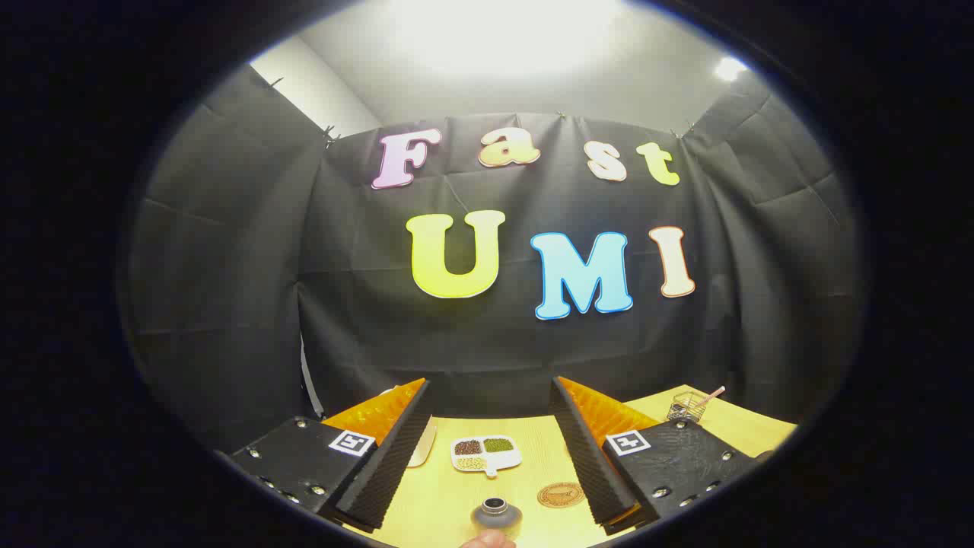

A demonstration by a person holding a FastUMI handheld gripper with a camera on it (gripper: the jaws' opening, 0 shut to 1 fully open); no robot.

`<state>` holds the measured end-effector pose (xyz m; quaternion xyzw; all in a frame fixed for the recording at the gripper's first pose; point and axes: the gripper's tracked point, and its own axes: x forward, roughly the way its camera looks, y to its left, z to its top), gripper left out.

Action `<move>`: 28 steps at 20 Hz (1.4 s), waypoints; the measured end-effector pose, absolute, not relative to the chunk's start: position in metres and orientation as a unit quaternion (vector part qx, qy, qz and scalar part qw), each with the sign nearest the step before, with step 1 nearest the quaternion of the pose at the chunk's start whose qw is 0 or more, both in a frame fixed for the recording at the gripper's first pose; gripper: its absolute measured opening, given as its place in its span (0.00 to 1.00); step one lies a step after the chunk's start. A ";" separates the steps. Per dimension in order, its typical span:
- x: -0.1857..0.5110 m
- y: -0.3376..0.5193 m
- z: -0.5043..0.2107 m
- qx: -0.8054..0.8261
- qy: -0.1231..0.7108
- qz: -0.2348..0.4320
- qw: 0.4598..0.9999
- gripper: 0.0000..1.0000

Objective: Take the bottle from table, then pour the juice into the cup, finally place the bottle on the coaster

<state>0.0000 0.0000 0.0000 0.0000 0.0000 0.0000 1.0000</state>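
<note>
Honestly a fair bit is cut off for me here. The bottle (496, 516) sits right at the low edge of what I can see, between the two fingers and close in, so I only get its dark open neck and grey shoulders from above; the body is out of sight. Just below it there's a sliver of a fingertip (487, 540), too little to say what it's doing. The gripper (487, 441) is spread wide open, fingers well apart and pressing on nothing. The cup (421, 449) is mostly hidden behind the left finger, I just catch a pale edge of it. The round brown coaster (561, 495) lies just inside the right finger, near the bottle but not touching it. Farther out, between the fingers, there's a small white divided dish (486, 454) with three little piles in it, dark, green and pale; can't tell what they are. Off past the right finger there's a wire basket (687, 406) with something thin and pinkish sticking out, too small to make out. Everything rests on a yellow table (441, 498), black cloth hangs all round the back, and there's a pale ceiling with a glaring light washing out the top.
</note>
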 end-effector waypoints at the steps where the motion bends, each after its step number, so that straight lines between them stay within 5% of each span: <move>1: 0.000 0.000 0.001 -0.003 0.000 0.002 1.000 0.95; 17: -0.001 -0.010 -0.038 -0.027 0.008 -0.012 1.000 0.95; 28: 0.000 -0.020 -0.145 -0.046 0.026 -0.021 0.998 0.95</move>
